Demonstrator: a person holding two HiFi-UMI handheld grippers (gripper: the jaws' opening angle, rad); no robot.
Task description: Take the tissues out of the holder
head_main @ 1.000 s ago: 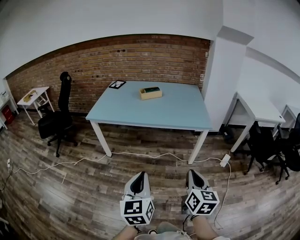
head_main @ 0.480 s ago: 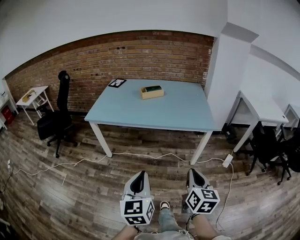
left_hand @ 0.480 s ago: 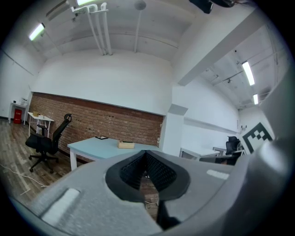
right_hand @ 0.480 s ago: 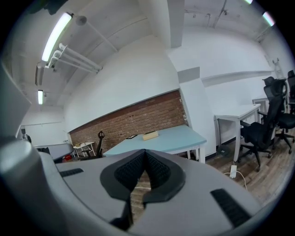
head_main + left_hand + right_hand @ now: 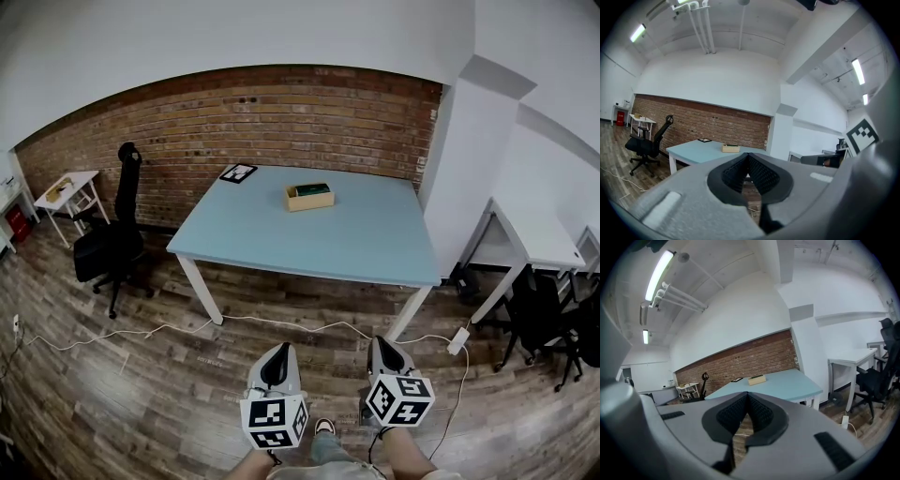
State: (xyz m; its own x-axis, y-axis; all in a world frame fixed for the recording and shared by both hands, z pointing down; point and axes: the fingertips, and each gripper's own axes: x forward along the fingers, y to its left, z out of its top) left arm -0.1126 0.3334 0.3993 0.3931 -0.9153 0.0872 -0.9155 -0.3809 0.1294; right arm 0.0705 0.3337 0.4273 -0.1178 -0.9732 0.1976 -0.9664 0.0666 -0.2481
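Note:
A wooden tissue holder (image 5: 310, 196) with a dark green pack in it sits on the far part of a light blue table (image 5: 309, 239). The holder also shows small in the left gripper view (image 5: 731, 148) and the right gripper view (image 5: 757, 379). My left gripper (image 5: 278, 352) and right gripper (image 5: 382, 343) are held low over the wooden floor, well short of the table. Both point toward the table with their jaws shut and nothing between them. In their own views the left gripper (image 5: 748, 155) and right gripper (image 5: 747, 395) tips meet.
A black tablet-like marker board (image 5: 238, 173) lies at the table's far left corner. A black office chair (image 5: 110, 242) stands left of the table, a white desk (image 5: 532, 239) and dark chairs to the right. A white cable (image 5: 122, 331) runs across the floor. A brick wall lies behind.
The table and holder have drawn a little nearer and larger in the head view as both grippers advance toward them. Both stay shut.

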